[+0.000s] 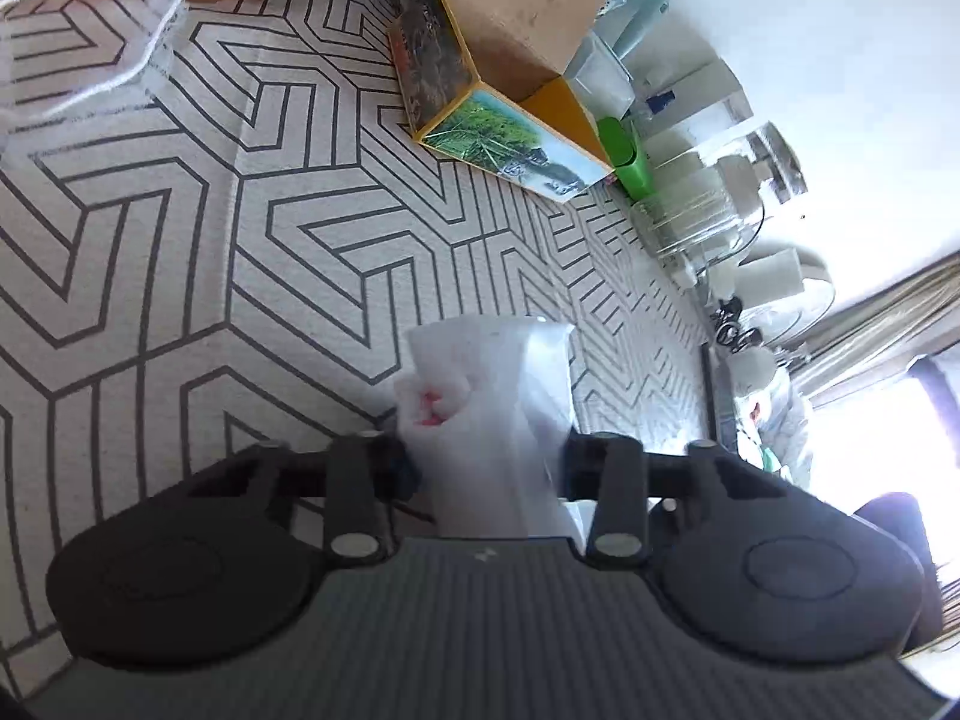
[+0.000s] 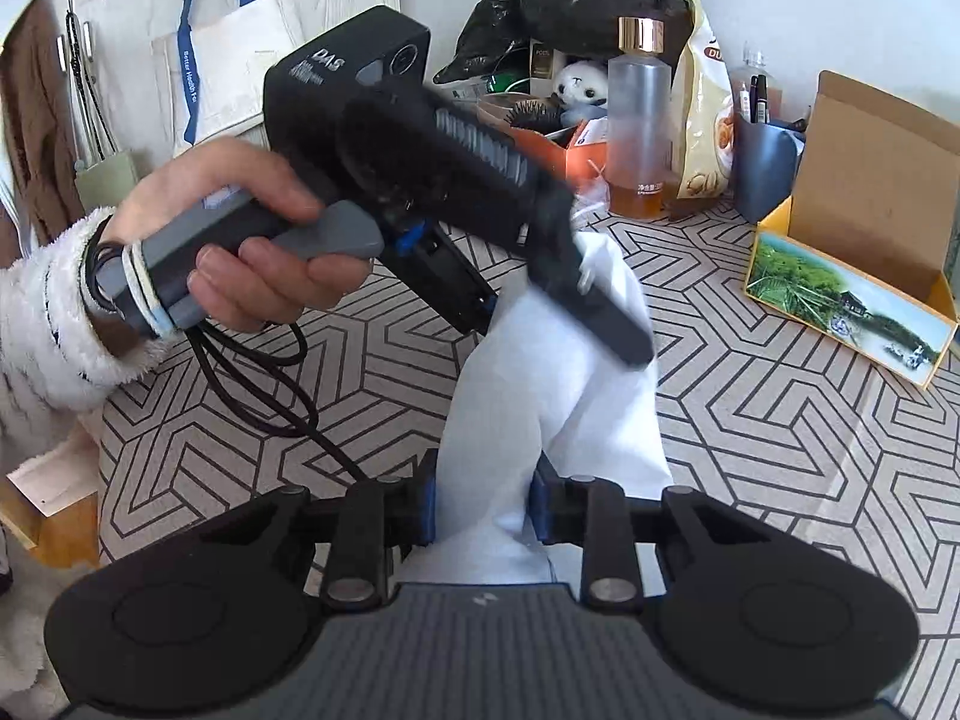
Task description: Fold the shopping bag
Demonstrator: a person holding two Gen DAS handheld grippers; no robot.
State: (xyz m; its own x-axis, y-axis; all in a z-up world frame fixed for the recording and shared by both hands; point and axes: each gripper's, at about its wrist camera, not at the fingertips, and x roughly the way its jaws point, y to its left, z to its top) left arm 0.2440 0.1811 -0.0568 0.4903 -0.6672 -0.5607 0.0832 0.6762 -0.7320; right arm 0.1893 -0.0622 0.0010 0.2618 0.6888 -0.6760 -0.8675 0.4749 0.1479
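The white shopping bag (image 2: 540, 408) is gathered into a narrow strip that hangs above the patterned tablecloth (image 2: 780, 420). My right gripper (image 2: 486, 504) is shut on its lower end, with the blue pads (image 2: 427, 507) pressed against both sides. A hand in a fluffy white sleeve (image 2: 228, 240) holds my left gripper (image 2: 558, 339), whose black fingers (image 2: 600, 300) clamp the strip's upper end. In the left wrist view the bag (image 1: 498, 408) fills the gap of the left gripper (image 1: 489, 468) and shows a small pink mark.
An open cardboard box with a landscape print (image 2: 852, 276) (image 1: 510, 60) stands on the cloth. Bottles, a snack bag (image 2: 702, 108), a pen holder and a black plastic bag line the back. Glass jars (image 1: 708, 210) stand along the table's edge. A mesh bag (image 1: 90, 12) lies nearby.
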